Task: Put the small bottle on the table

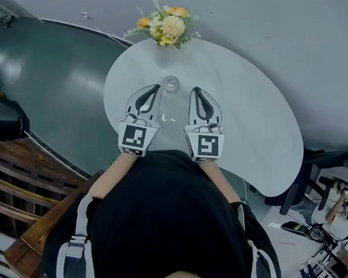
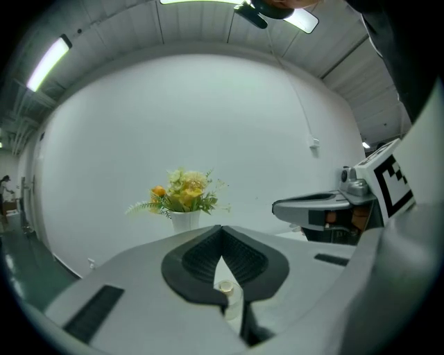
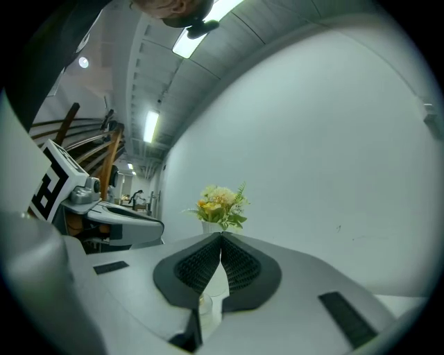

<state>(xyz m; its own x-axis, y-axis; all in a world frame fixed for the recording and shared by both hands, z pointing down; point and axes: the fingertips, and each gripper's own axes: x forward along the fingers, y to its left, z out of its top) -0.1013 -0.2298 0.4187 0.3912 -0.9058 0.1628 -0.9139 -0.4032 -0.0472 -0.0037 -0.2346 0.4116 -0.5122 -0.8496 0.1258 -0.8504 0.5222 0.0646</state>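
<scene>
Left tool (image 2: 222,229): jaws pressed together tip to tip, nothing pinched. Right tool (image 3: 221,237): same, tips together, empty. Both sit low over the tabletop (image 1: 253,123), side by side, pointing away from the person.

Small bottle (image 1: 170,83) stands upright on the tabletop, just ahead of the two tool tips and between them. As far as the head view shows, it touches neither. Each gripper view catches it only through the slot behind the closed tips, so it is not in the jaws.

Handling, my read: looks like clear glass and is small, so light, rigid, slick-sided, breakable. A nudge near the top would likely tip it. Best hold is across the body below the neck, ribbed pads square on both sides, moderate squeeze. Pale round cap on top; don't grab there.

Contents: can't tell. It looks see-through, no fill line visible.

Other container: white vase (image 2: 184,220) at the far edge of the tabletop, holding yellow and orange flowers (image 2: 182,191) with green sprigs. It is well apart from the bottle. Can't see whether it holds water.

Task-wise the bottle is already on the tabletop.
</scene>
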